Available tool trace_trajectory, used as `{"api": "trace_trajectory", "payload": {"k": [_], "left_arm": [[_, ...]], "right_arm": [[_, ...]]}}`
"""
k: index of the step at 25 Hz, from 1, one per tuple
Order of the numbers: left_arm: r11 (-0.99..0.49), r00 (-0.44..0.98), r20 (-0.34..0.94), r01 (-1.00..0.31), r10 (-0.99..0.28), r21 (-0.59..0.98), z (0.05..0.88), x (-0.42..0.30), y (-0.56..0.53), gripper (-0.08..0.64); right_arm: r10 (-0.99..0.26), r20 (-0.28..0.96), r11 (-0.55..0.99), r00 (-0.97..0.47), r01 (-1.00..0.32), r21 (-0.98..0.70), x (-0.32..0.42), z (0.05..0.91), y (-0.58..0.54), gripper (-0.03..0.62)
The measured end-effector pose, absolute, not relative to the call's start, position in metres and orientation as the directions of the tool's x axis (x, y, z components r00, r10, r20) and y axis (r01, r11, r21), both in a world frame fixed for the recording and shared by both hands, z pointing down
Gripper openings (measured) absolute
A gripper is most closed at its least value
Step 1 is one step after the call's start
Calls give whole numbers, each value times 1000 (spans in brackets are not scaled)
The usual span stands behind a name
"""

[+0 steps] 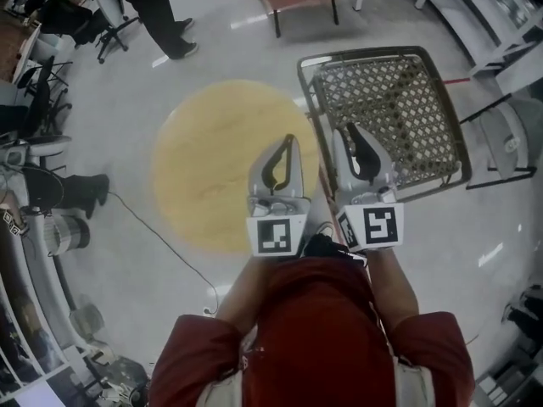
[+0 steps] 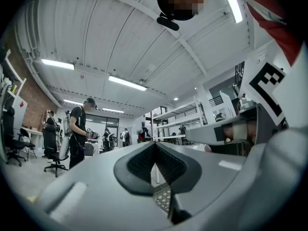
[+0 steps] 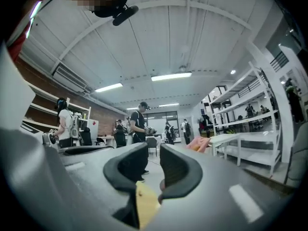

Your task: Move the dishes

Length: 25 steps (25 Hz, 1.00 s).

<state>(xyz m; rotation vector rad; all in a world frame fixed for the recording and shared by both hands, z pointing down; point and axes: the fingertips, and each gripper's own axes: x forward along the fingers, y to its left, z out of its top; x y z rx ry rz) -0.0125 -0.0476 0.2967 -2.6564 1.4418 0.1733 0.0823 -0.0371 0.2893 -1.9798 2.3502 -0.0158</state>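
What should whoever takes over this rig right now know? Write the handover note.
Left gripper: jaws shut, empty, held out level in front of the person, over the round yellow table in the head view.
Right gripper: jaws apart, empty, beside the left one, by the wire mesh chair.
Dishes: none visible in any view.
Done: nothing that can be confirmed.
Left: find the dishes and move them.

A wire mesh basket [image 1: 407, 100] with a grey metal rim sits level, its near left corner right under the right gripper's fingers [image 1: 366, 153]. A round, pale yellow table [image 1: 212, 159] spreads beneath and to the left of the left gripper's fingers [image 1: 293, 155].
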Motion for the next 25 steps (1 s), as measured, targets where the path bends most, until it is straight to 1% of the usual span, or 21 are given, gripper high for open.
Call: {"api": "trace_trajectory", "payload": {"k": [3, 6, 12, 18, 25], "left_arm": [[-506, 508, -158, -861, -847, -55, 295, -37, -48, 8], [-466, 469, -154, -883, -870, -55, 295, -61, -49, 8], [-414, 417, -158, -909, -895, -54, 297, -92, -52, 8], [-404, 407, -163, -913, -899, -48, 300, -106, -57, 8], [-420, 420, -160, -907, -893, -37, 303, -101, -60, 8]], "right_arm": [[-973, -61, 226, -223, -973, -40, 55, 286, -43, 78], [-959, -67, 278, -276, -960, -28, 30, 284, -48, 60], [-943, -75, 327, -325, -945, -16, 3, 284, -58, 5], [-940, -58, 337, -337, -941, -1, -10, 290, -65, 3], [-944, -26, 328, -328, -945, 8, -6, 299, -67, 3]]}}
